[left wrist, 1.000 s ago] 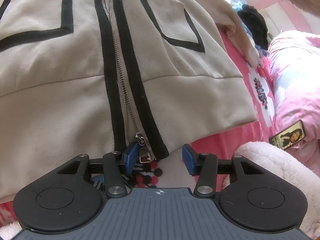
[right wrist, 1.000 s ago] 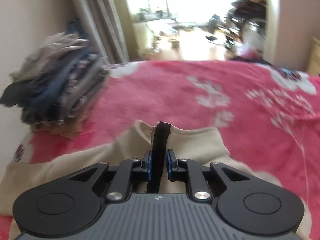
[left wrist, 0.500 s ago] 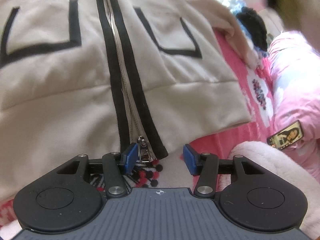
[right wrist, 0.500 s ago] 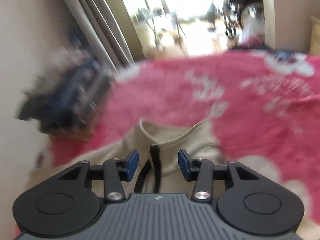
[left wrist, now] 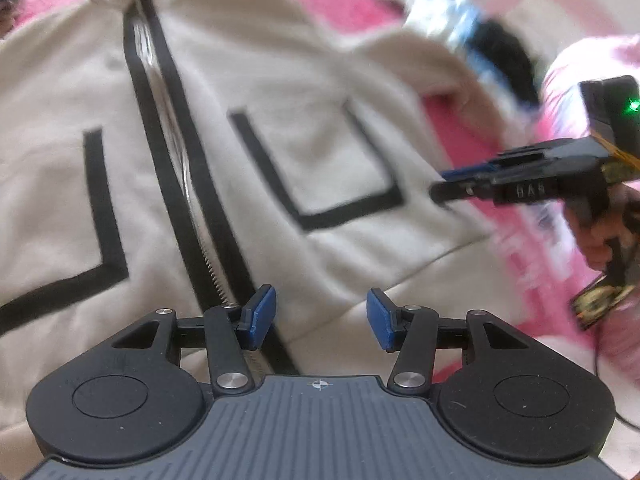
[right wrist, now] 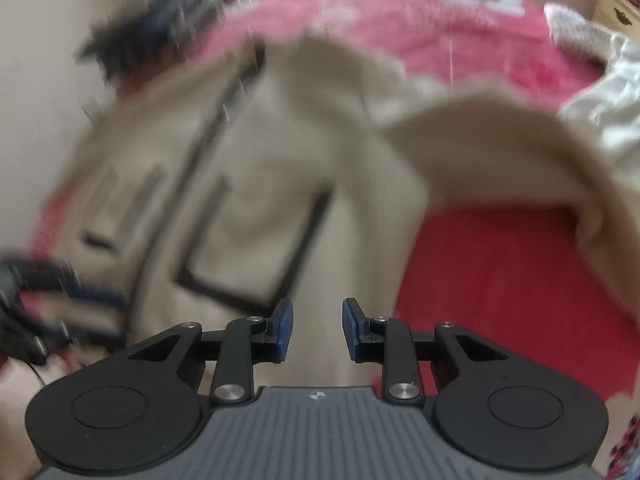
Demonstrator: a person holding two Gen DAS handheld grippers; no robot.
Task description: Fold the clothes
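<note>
A beige jacket (left wrist: 320,120) with black trim and a zipper (left wrist: 172,120) lies front up on a red-pink blanket (right wrist: 500,280). My left gripper (left wrist: 322,316) stands open over its lower front, just right of the zipper, with nothing between the pads. My right gripper (right wrist: 316,330) hovers over the jacket's (right wrist: 248,184) lower edge. Its jaws are closing, the pads are apart and press on nothing. The right sleeve (right wrist: 500,140) arcs out to the right. In the left wrist view the right gripper (left wrist: 440,188) reaches in from the right, a hand (left wrist: 596,232) holding it.
A dark pile of clothes (right wrist: 152,32) sits at the blanket's far left by the wall. White cloth (right wrist: 608,92) lies at the far right. More bundled clothes (left wrist: 492,48) and a pink quilt (left wrist: 580,64) lie beyond the jacket's sleeve.
The right gripper let go of the collar's black trim, opened, and swept back over the jacket to its lower edge. The left gripper moved from the zipper's end up over the jacket front.
</note>
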